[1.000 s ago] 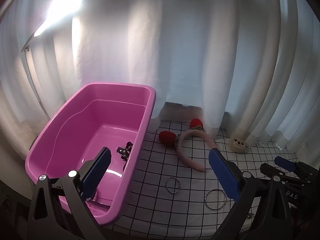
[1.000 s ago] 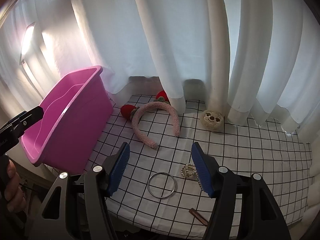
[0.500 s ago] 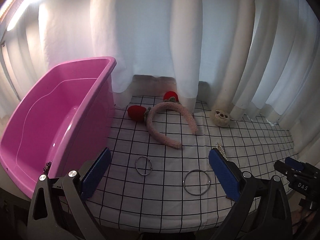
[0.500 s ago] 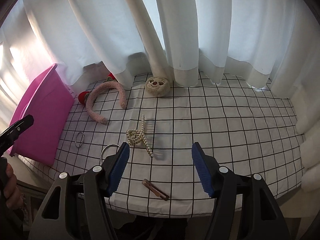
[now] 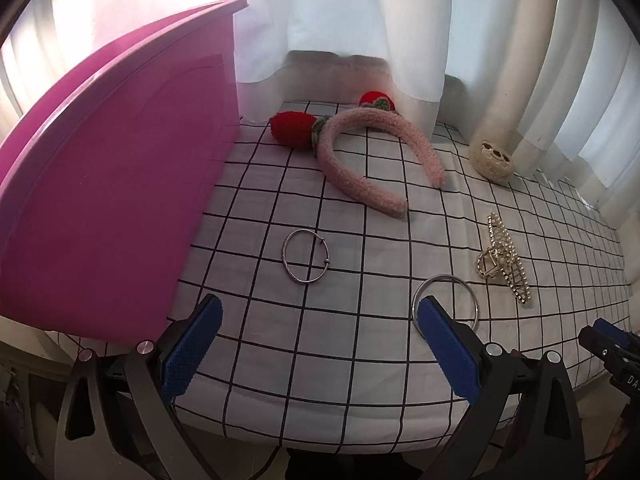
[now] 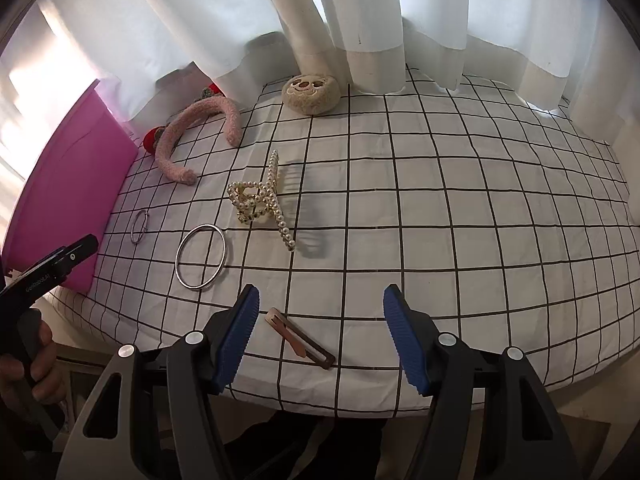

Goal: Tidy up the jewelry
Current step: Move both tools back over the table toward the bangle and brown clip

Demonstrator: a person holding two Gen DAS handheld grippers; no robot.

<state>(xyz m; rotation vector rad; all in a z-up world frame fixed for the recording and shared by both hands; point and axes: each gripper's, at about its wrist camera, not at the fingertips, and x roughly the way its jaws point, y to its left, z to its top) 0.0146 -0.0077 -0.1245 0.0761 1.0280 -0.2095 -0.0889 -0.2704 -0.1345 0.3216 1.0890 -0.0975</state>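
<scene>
- Left gripper (image 5: pixel 318 342) is spread wide with nothing in it, hovering over the black-grid white cloth (image 5: pixel 360 340) next to the pink plastic tub (image 5: pixel 108 184).
- Thin silver bangle (image 5: pixel 306 256) lies flat just ahead of it; bigger silver ring bangle (image 5: pixel 446 300) sits by its right pad.
- Right gripper (image 6: pixel 316 336) is wide too, holding nothing, with the brown flat hair clip (image 6: pixel 300 338) lying between its pads.
- Pearl claw clip (image 6: pixel 260 200) and fuzzy pink strawberry headband (image 6: pixel 192 132) are further back on the cloth.

Both wrist views low at table's near edge, facing curtains, sharing large bangle (image 5: pixel 446 300) (image 6: pixel 201 257)
</scene>
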